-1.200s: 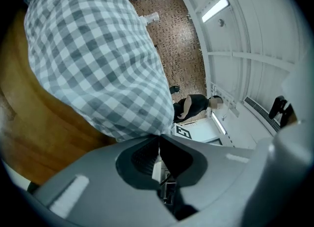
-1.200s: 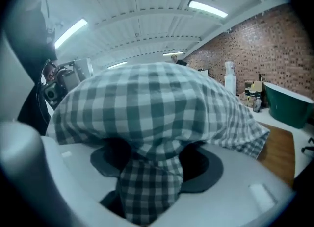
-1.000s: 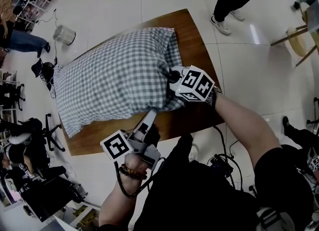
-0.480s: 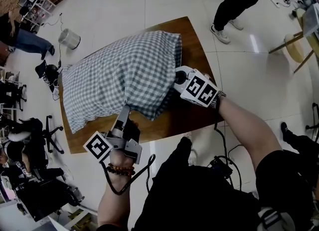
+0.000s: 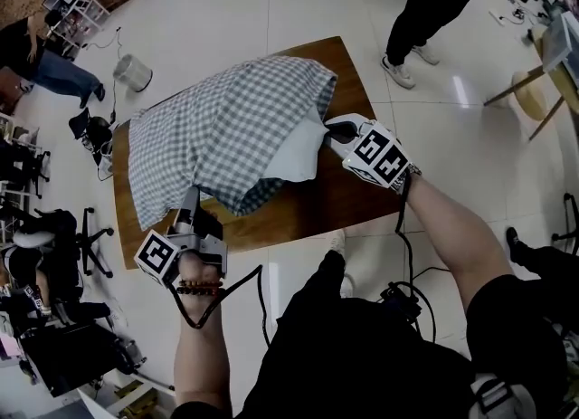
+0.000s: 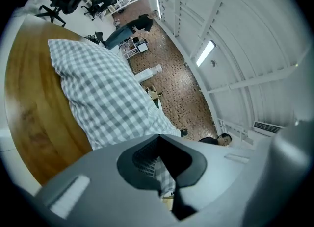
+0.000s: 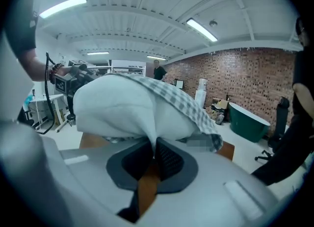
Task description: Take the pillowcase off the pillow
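Observation:
A grey-and-white checked pillowcase (image 5: pixel 226 128) lies over a white pillow (image 5: pixel 294 155) on a brown wooden table (image 5: pixel 335 195). The pillow's bare end sticks out of the case's open mouth at the right. My right gripper (image 5: pixel 327 128) is shut on that white corner, and its jaws have just closed a little tighter on the white cloth (image 7: pixel 117 108). My left gripper (image 5: pixel 191 198) is at the table's front left, shut on the edge of the checked cloth (image 6: pixel 98 93), which is pinched between its pads. In the right gripper view the checked case (image 7: pixel 181 101) drapes over the pillow's top.
A person in black (image 5: pixel 434 1) stands beyond the table's far right corner. A round bin (image 5: pixel 132 71) and another person (image 5: pixel 36 60) are at the far left. Office chairs (image 5: pixel 54 236) crowd the left side. A stool (image 5: pixel 534 91) stands at the right.
My left gripper has swung left along the table's front with the case's edge, sliding the case leftward. More white pillow now shows at the right, where my right gripper has shifted up and right.

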Available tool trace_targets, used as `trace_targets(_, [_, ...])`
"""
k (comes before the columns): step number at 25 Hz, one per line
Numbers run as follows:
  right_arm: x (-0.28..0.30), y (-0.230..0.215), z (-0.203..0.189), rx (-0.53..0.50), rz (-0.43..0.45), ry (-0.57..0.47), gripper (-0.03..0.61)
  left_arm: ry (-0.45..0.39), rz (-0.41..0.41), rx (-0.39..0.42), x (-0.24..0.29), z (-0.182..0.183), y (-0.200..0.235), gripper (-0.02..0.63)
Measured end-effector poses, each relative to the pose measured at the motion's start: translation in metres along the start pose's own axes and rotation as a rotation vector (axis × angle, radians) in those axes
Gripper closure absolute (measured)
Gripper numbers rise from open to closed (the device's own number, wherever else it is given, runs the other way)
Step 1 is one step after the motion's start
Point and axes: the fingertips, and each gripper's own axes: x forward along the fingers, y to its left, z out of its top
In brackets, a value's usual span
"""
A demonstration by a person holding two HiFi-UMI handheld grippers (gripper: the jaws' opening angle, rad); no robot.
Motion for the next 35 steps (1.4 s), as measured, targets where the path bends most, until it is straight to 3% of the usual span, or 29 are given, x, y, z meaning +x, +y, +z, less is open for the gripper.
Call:
trace_targets(3, [-0.01, 0.012, -0.015, -0.004, -0.034, 0.023, 0.566, -0.046, 0.019, -0.047, -0.017, 0.004, 0.024, 0.612])
trace_targets(5, [-0.023, 0.009, -0.035, 0.041, -0.089, 0.055, 0.568, -0.135, 0.022, -0.091, -0.037, 0.025, 0.041, 0.614])
trace_targets(7, [-0.037, -0.003, -0.054, 0.115, -0.148, 0.095, 0.569, -0.177, -0.033, -0.108, -0.048, 0.049, 0.045, 0.614])
trace_targets(10, [-0.03, 0.005, -0.056, 0.095, -0.165, 0.175, 0.568, -0.126, -0.116, -0.046, -0.047, 0.054, 0.016, 0.612])
trace_targets(13, [-0.029, 0.03, -0.078, 0.043, -0.164, 0.255, 0.558, -0.052, -0.167, -0.012, -0.05, 0.019, -0.002, 0.612])
trace_targets(17, [-0.05, 0.065, -0.108, -0.009, -0.138, 0.419, 0.429, 0.047, -0.236, 0.028, -0.055, -0.016, -0.023, 0.611])
trace_targets(21, [-0.085, 0.083, -0.128, -0.016, -0.125, 0.481, 0.426, 0.13, -0.283, 0.144, -0.062, -0.043, -0.061, 0.611])
trace_targets(23, [-0.1, 0.088, -0.129, 0.0, -0.135, 0.462, 0.426, 0.169, -0.301, 0.207, -0.068, -0.053, -0.081, 0.606])
trace_targets(29, [-0.149, 0.111, -0.11, 0.047, -0.179, 0.378, 0.426, 0.302, -0.377, 0.426, -0.088, -0.095, -0.142, 0.511])
trace_targets(35, [-0.188, 0.127, -0.082, 0.078, -0.217, 0.295, 0.425, 0.434, -0.424, 0.653, -0.101, -0.126, -0.198, 0.475])
